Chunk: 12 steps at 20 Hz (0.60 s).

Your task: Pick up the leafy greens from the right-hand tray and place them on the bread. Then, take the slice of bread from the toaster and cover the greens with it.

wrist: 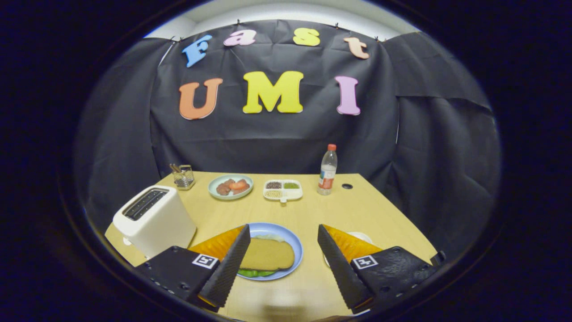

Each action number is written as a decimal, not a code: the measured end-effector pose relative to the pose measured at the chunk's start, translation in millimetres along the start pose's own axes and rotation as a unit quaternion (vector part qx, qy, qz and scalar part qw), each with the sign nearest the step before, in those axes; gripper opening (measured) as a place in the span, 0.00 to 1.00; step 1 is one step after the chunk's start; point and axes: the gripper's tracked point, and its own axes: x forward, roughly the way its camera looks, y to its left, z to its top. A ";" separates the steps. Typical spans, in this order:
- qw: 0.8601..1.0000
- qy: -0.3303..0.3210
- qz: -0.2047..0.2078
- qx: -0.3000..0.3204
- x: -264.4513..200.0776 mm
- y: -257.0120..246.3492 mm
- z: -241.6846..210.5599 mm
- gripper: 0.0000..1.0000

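- Wooden table (375,214) is seen across the lower half of the frame, with the gripper (282,239) at the bottom centre.
- Jaws are held wide apart; nothing is gripped or touched by either finger.
- Between the fingers, nearer the left one, a blue plate (292,239) is set on the table.
- A bread slice (268,254) lies flat on that plate, its long axis running left to right across the frame; its left end is hidden behind the left finger.
- Greens (255,272) are seen poking out from under the slice at its near edge, and a pale leaf edge shows at its far edge.
- A white toaster (154,219) stands at the lower left, slots facing up; whether bread sits inside cannot be told.
- A white tray (357,235) is partly seen behind the right finger.
- Farther back, in mid-frame, are placed a wire holder (183,176), a green plate of food (230,186), a divided dish (283,189) and a bottle (328,170).
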 end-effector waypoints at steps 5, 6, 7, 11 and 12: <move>0.995 -0.099 0.010 0.005 -60.0 6.7 42.3 0.95; 0.993 -0.120 0.014 0.005 -72.7 7.1 50.0 0.95; 0.990 -0.142 0.019 0.008 -85.0 8.2 58.2 0.95; 0.980 -0.194 0.040 0.034 -123.7 5.3 73.0 0.95; 0.981 -0.189 0.024 0.036 -127.0 -7.3 68.0 0.95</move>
